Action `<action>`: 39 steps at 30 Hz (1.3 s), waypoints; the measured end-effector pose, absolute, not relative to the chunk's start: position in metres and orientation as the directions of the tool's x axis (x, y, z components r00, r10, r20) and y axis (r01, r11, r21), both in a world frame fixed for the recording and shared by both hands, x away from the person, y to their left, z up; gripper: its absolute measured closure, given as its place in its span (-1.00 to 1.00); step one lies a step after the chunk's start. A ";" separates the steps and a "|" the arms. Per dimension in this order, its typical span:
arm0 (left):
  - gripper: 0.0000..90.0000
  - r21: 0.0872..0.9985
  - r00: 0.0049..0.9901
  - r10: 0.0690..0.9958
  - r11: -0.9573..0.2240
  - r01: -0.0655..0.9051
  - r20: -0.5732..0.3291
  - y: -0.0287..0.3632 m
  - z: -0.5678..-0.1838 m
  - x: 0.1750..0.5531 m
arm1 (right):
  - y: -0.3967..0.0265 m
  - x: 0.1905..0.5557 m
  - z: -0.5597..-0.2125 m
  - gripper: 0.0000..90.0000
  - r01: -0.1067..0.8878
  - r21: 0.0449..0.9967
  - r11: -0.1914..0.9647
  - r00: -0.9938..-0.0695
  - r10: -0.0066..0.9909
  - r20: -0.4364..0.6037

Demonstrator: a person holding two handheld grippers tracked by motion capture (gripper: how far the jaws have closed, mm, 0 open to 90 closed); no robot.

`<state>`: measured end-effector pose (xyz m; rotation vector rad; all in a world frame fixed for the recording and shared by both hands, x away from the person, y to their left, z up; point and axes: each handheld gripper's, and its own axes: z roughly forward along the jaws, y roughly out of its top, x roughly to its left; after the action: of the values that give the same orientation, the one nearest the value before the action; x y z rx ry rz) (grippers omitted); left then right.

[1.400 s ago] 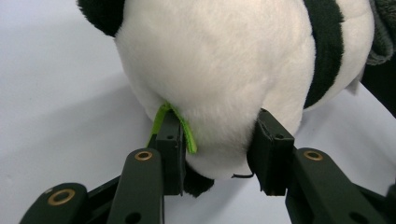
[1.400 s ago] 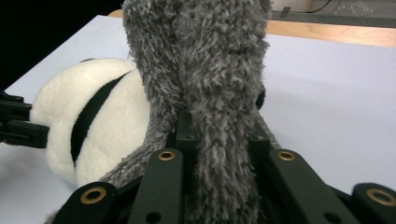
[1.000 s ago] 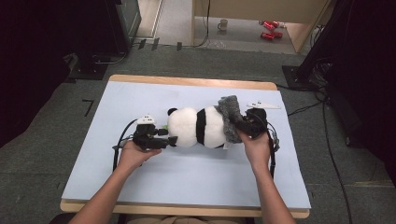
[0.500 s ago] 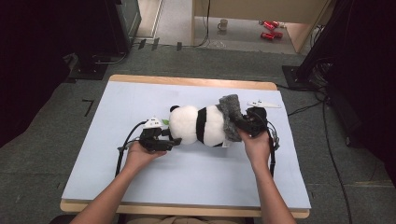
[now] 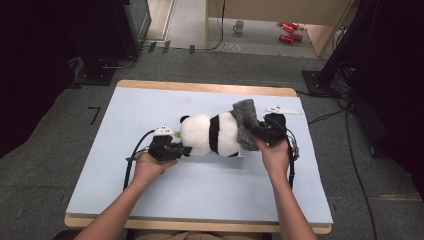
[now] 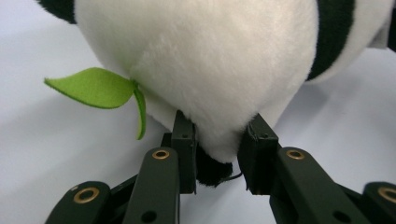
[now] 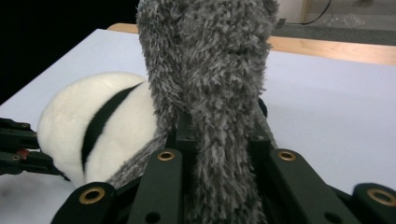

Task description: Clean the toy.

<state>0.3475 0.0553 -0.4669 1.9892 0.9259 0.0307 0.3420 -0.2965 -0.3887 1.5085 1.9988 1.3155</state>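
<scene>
A black-and-white plush panda (image 5: 210, 134) lies on its side in the middle of the pale blue mat (image 5: 200, 190). My left gripper (image 5: 185, 150) is at its left end. In the left gripper view its jaws have just been closing and now pinch a fold of the panda's white plush (image 6: 210, 56) in the left gripper (image 6: 219, 133), beside a green felt leaf (image 6: 93, 86). At the panda's right end, my right gripper (image 5: 259, 133) is shut on a grey fuzzy cloth (image 5: 245, 122). This cloth (image 7: 210, 60) rises between the jaws of the right gripper (image 7: 219, 128), with the panda (image 7: 70, 126) behind.
The mat covers a wooden table whose edge (image 5: 200, 87) shows at the back. On the floor beyond stand a mug (image 5: 239, 26) and red cans (image 5: 287, 31). A dark stand (image 5: 107, 65) is at the back left. Cables (image 5: 350, 150) run along the right.
My left gripper has edged right against the panda's end and its jaws have closed on the plush. The right hand and the grey cloth have stayed put.
</scene>
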 end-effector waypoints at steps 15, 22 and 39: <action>0.54 0.744 0.669 0.645 -0.226 0.629 -0.370 0.063 -0.453 0.322 | -0.220 0.322 -0.359 0.66 0.594 0.796 0.114 -0.580 0.747 0.326; 0.56 0.744 0.668 0.648 -0.227 0.629 -0.367 0.063 -0.452 0.319 | -0.187 0.322 -0.382 0.65 0.624 0.764 0.165 -0.615 0.706 0.350; 0.65 0.720 0.640 0.677 -0.232 0.654 -0.364 0.082 -0.460 0.328 | -0.167 0.335 -0.408 0.65 0.639 0.723 0.261 -0.635 0.709 0.306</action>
<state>0.3279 0.0820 -0.4602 1.9385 1.0478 0.0312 0.3347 -0.1669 -0.4077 1.3026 2.4291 1.3314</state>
